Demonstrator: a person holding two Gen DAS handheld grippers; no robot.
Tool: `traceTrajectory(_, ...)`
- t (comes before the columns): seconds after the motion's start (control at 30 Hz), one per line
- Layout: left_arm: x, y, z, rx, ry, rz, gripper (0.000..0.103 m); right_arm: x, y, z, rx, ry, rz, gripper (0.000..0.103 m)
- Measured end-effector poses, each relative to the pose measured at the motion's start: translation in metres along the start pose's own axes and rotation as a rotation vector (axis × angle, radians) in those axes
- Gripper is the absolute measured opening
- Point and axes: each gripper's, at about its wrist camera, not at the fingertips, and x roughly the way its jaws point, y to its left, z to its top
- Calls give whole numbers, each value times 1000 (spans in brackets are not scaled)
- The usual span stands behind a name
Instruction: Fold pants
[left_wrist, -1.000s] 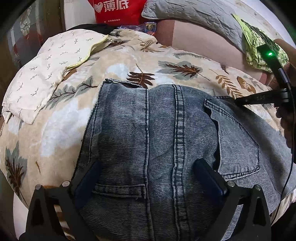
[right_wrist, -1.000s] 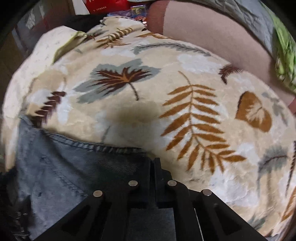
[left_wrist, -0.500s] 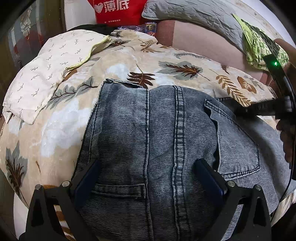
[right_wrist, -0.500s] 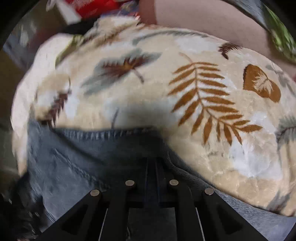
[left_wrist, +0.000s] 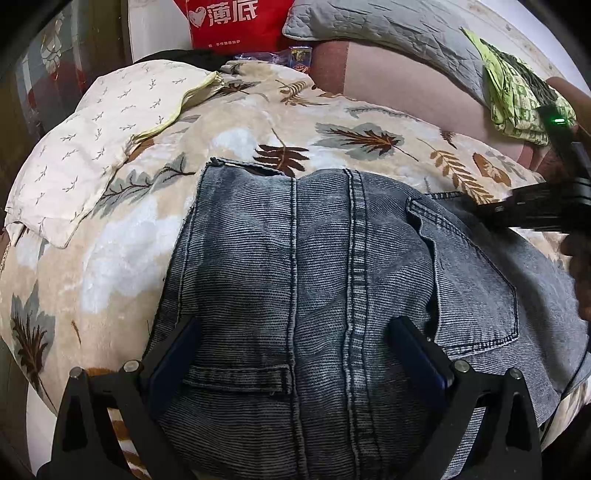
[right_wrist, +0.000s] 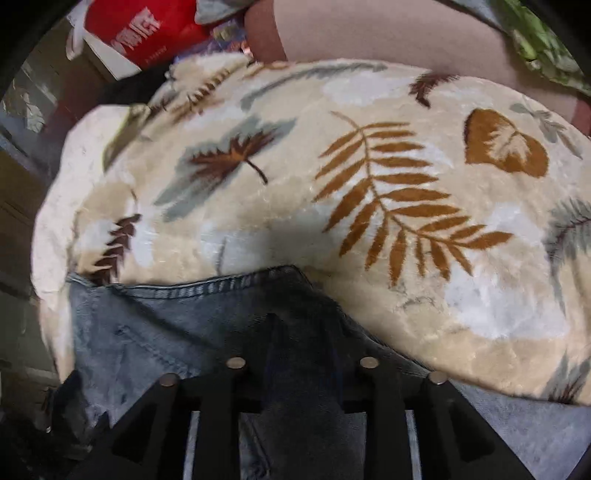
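Grey-blue jeans (left_wrist: 325, 266) lie folded on a leaf-patterned blanket (left_wrist: 258, 110), back pocket (left_wrist: 469, 280) up. My left gripper (left_wrist: 295, 347) is open, its fingers (left_wrist: 173, 354) resting wide apart on the denim near the waistband. My right gripper (right_wrist: 299, 332) sits at the jeans' far right edge (right_wrist: 207, 288); its jaws stand a little apart with dark denim between them, and the view is blurred. In the left wrist view the right gripper (left_wrist: 524, 210) shows at the right, low over the denim edge.
A white patterned pillow (left_wrist: 99, 140) lies at the left of the blanket. A red bag (left_wrist: 236, 18), a grey quilted pillow (left_wrist: 388, 26) and a green cloth (left_wrist: 517, 99) sit at the back. A pinkish sheet (left_wrist: 399, 85) lies behind the blanket.
The right gripper's jaws, shut before, now stand slightly apart, and its view has tilted and shifted. The left gripper and jeans have stayed still.
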Motion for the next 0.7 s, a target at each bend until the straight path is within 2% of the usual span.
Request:
traceTrajectory(0.07,0,-1,0,-2,-1,5,102,-24,-4,-12,-1,-49,9,39)
traceTrajectory(0.13,0,0,-1,-3,-7,7,102,-51,-17,-30,48,-101,46,53)
traceTrajectory(0.17,0,-1,-1,-2,-11,8,102,-69,-28,-49,99,-135,46,66)
traceTrajectory(0.33,-1,-1,-3,-1,-23,15,102,-115,-79,-140,293,-215,89,69)
traceTrajectory(0.4,-2,-2,-3,-5,-24,22,102,-110,-99,-166,347,-186,67,74)
traceTrajectory(0.47,-2,-4,-2,-8,-20,32,102,-86,-125,-182,413,-108,56,74)
traceTrajectory(0.5,-4,-5,0,-5,-12,45,102,-82,-132,-185,426,-109,97,74)
traceTrajectory(0.63,-27,-12,8,-21,-53,80,102,-121,-138,-192,463,-233,198,73)
traceTrajectory(0.7,-45,-25,13,-28,-81,50,102,-148,-144,-210,477,-335,219,74)
